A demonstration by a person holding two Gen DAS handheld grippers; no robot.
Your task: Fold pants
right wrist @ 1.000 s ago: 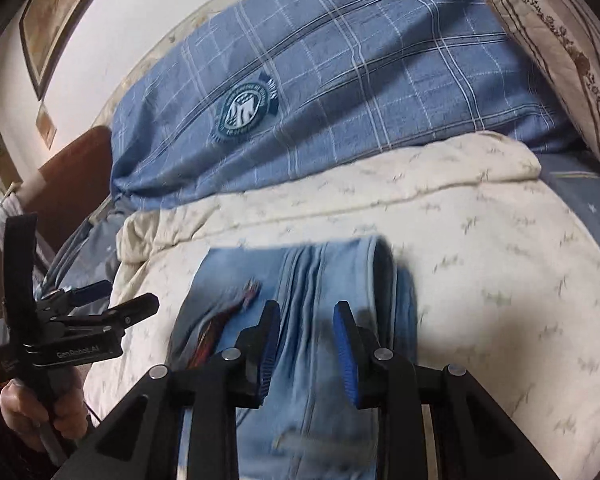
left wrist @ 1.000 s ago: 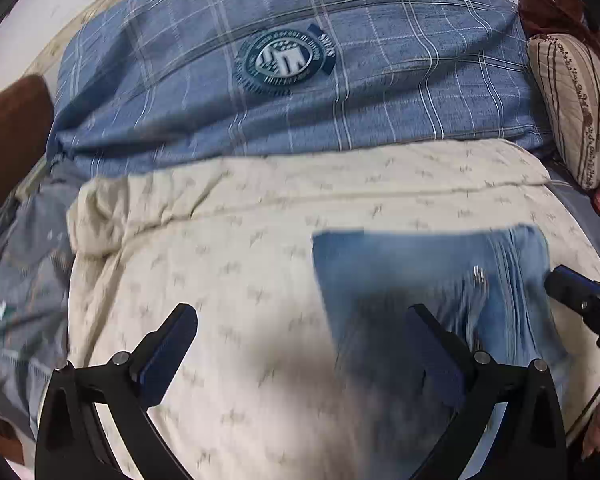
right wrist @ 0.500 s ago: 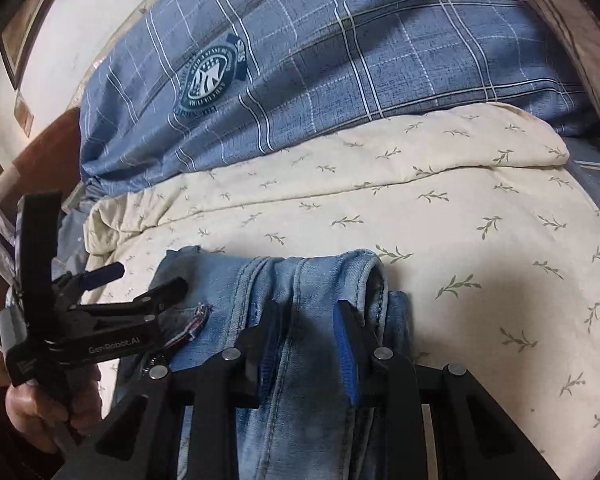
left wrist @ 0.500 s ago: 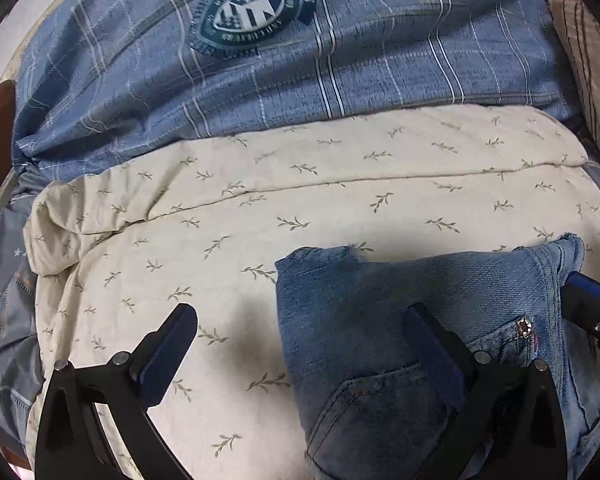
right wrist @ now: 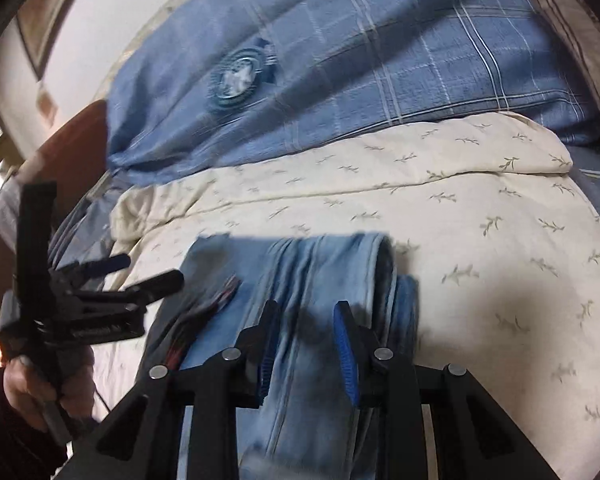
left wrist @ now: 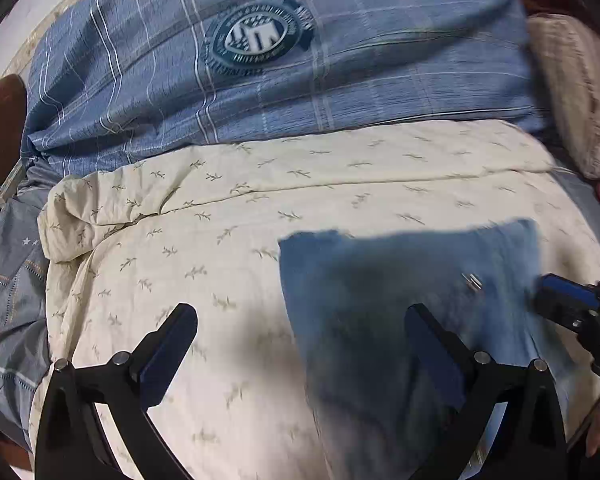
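Observation:
Folded blue jeans (left wrist: 400, 304) lie on a cream leaf-print blanket (left wrist: 228, 248). My left gripper (left wrist: 300, 344) is open wide and empty, hovering over the jeans' left edge. In the right wrist view the jeans (right wrist: 308, 280) lie folded with their stacked edge on the right. My right gripper (right wrist: 306, 332) hovers above them with its jaws partly apart, holding nothing. The left gripper also shows in the right wrist view (right wrist: 140, 276), held in a hand, and the right gripper shows at the right edge of the left wrist view (left wrist: 560, 300). Both views are blurred.
A blue plaid duvet with a round crest (left wrist: 260, 40) lies behind the blanket. A striped beige pillow (left wrist: 572, 92) is at the back right. A grey patterned sheet (left wrist: 8, 280) and a brown headboard (left wrist: 0, 120) are on the left.
Both grippers have pulled back and up from the jeans; the views widened again after dipping close. The jeans stay folded on the blanket. Jaw openings look unchanged.

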